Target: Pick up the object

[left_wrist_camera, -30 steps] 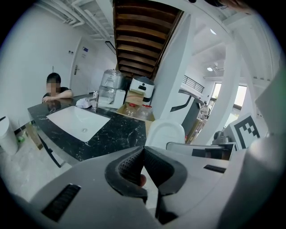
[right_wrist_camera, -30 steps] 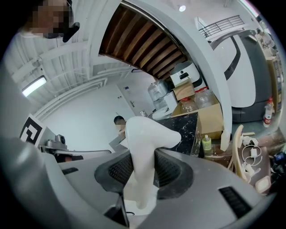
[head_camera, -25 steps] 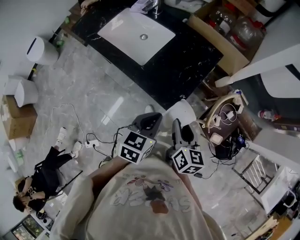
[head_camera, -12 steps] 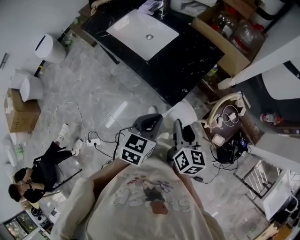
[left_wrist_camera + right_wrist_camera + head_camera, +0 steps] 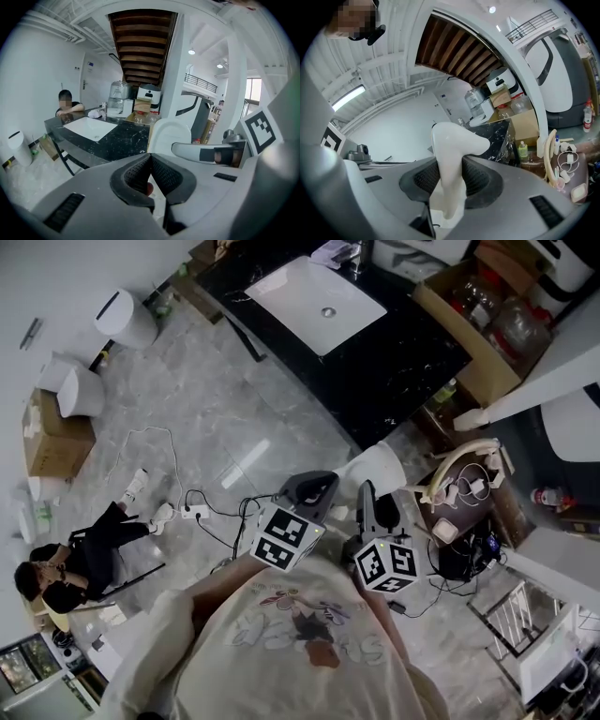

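White and glossy, the object [image 5: 454,140] sits pinched in my right claw [image 5: 450,169]. Its narrow stem runs down between the two black, dimpled rubber pads [image 5: 424,180], which press on it from either side. Its broad top swells out above them in a smooth rounded curve that bulges to the right. The jaws stand partly apart, only as wide as the stem.

My left claw [image 5: 150,161] holds nothing. Its dimpled pads meet at the tips, leaving a wedge-shaped gap nearer me. Both claws have matte grey plastic shells, and each carries a cube [image 5: 284,538] of black-and-white square markers, close against my pale printed shirt [image 5: 300,634].

From my head, the object shows as a white rounded lump just beyond the right claw, held up over the floor [image 5: 206,409]. That floor is grey veined stone, polished enough to catch the light. Far ahead stands a black tabletop [image 5: 403,362] flecked with white, with a flat rectangular white sink [image 5: 314,301] set into it. To its right, a brown cardboard box [image 5: 455,324] holds clear bottles. Thin cables [image 5: 202,517] trail over the floor at the left, near a person [image 5: 75,568] in dark clothes sitting on it.
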`<state>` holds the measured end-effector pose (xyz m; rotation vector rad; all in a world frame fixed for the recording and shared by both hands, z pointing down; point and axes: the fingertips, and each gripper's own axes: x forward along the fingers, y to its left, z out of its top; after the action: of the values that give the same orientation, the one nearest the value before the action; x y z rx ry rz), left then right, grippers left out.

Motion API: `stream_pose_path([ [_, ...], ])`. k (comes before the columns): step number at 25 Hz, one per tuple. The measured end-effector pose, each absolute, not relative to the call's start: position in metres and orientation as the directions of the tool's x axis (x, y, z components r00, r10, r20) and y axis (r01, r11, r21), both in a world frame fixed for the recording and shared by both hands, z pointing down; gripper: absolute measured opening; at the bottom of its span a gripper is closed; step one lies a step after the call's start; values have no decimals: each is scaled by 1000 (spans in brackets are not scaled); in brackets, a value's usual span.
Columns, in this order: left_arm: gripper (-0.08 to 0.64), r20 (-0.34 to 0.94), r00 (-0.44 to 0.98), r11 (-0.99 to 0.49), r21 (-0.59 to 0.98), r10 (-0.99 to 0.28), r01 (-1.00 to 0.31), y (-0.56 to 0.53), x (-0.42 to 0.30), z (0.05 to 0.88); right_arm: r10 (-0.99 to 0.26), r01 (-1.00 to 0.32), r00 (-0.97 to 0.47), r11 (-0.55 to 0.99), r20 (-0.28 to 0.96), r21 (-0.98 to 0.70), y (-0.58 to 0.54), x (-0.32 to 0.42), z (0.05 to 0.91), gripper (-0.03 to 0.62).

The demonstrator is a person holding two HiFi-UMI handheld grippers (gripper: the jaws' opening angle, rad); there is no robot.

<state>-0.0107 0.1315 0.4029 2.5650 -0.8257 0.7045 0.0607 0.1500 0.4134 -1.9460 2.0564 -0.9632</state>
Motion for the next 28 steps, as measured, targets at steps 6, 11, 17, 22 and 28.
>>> stream_pose_path([
  [6,8,550,699,-749,186,-457,-636,127,-19,397,-931,-832,-160,-51,327,-552,149,55,420,146],
  [11,8,558,701,-753,191,-445,-630,127,-18,400,-931,-835,-174,-34,322,-549,147,51,419,146],
  [17,8,555,703,-756,188,-445,-627,133,-13,399,-934,-840,-164,-37,318,-541,152,57,416,146],
  [22,8,551,710,-765,186,-439,-617,142,-9,398,-931,-842,-170,-32,322,-538,159,58,417,146],
  [28,8,546,714,-769,183,-438,-612,147,-7,396,-931,-843,-165,-38,326,-536,166,59,417,146],
])
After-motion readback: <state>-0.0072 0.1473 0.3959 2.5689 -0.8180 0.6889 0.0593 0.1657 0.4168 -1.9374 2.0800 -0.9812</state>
